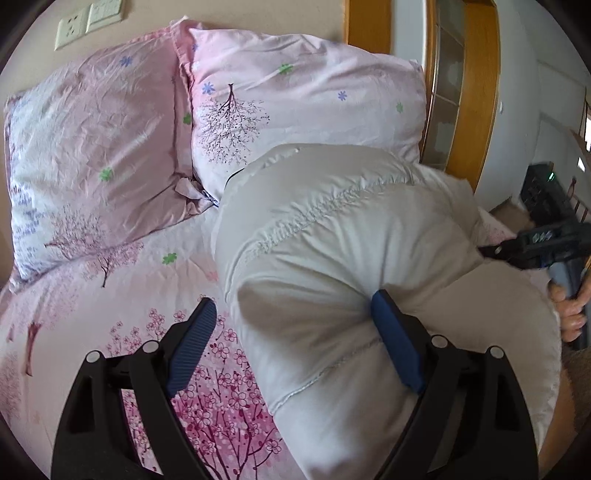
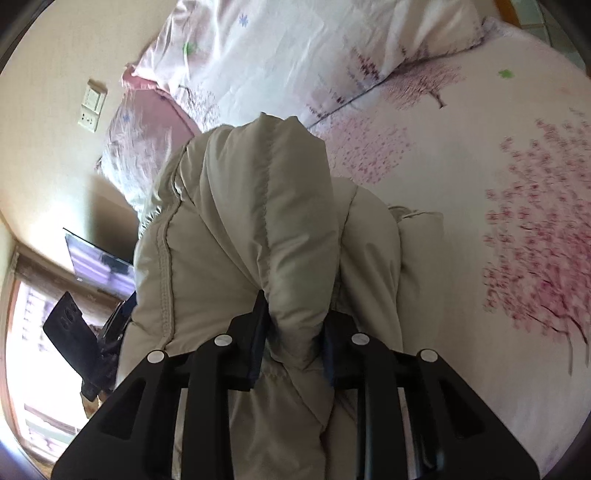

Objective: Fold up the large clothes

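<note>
A puffy off-white quilted coat [image 1: 332, 240] lies bunched on a bed with a pink blossom-print sheet [image 1: 110, 295]. My left gripper [image 1: 291, 325] is open, its blue pads wide apart; the right pad [image 1: 395, 339] presses against the coat's near fold, the left pad [image 1: 195, 339] hangs over the sheet. My right gripper [image 2: 293, 332] is shut on a thick fold of the same coat [image 2: 258, 221] and lifts it off the bed. The right gripper also shows in the left wrist view [image 1: 491, 251], at the coat's far right edge.
Two pink pillows [image 1: 96, 147] [image 1: 303, 92] lie at the head of the bed against a beige wall with sockets [image 1: 88, 22]. A wooden door frame [image 1: 476, 92] stands at the right. A dark screen [image 2: 103, 269] sits by a window in the right wrist view.
</note>
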The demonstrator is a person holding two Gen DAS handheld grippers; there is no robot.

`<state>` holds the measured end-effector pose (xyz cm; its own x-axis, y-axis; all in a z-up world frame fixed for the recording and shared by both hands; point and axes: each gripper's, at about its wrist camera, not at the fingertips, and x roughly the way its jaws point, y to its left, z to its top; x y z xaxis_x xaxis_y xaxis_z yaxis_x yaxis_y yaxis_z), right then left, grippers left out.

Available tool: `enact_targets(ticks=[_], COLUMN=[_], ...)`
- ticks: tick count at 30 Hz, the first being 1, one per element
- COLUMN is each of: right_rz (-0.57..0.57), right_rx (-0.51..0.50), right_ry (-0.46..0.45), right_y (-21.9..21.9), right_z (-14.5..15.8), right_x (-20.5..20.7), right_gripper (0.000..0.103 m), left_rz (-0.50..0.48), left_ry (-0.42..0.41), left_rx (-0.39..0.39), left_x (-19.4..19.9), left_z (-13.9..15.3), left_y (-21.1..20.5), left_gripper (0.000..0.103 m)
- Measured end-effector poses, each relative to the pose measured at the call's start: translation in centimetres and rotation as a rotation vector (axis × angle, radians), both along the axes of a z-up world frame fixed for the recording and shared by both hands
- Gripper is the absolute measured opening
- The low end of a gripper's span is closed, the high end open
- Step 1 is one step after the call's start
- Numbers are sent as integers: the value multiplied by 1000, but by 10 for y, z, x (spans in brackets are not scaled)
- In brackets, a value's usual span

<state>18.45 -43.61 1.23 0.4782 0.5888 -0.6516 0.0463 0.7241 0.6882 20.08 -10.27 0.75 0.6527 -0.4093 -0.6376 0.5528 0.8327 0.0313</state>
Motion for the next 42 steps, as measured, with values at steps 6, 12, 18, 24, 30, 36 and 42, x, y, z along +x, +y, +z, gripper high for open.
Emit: enact_targets(ticks=[6, 12, 18, 24, 30, 36, 42], right_rz=[-115, 10, 27, 24, 27, 27, -44], right_rx=[-206, -231, -238, -256, -233, -245, -326], right_ry=[-232, -361, -254, -232, -229, -212, -304], right_y=[4, 43, 54, 61, 58, 55, 46], right_z=[58, 62, 18, 1, -4, 24, 74], right_x=[-52, -86, -78, -75, -79, -72, -26], right_gripper=[27, 26, 25, 24, 24, 25, 25], left_rz=[-4, -2, -6, -7, 11, 14, 17], left_ry=[18, 3, -1, -63, -81, -67, -45], left_rx=[-7, 8, -9, -48, -10, 66, 51], left_x=[2, 0, -2, -9, 2, 6, 7], left_z=[-4, -3, -5, 5, 17, 6, 2], left_y=[2, -1, -2, 4, 2, -8, -8], left_gripper=[87, 87, 87, 86, 87, 87, 87])
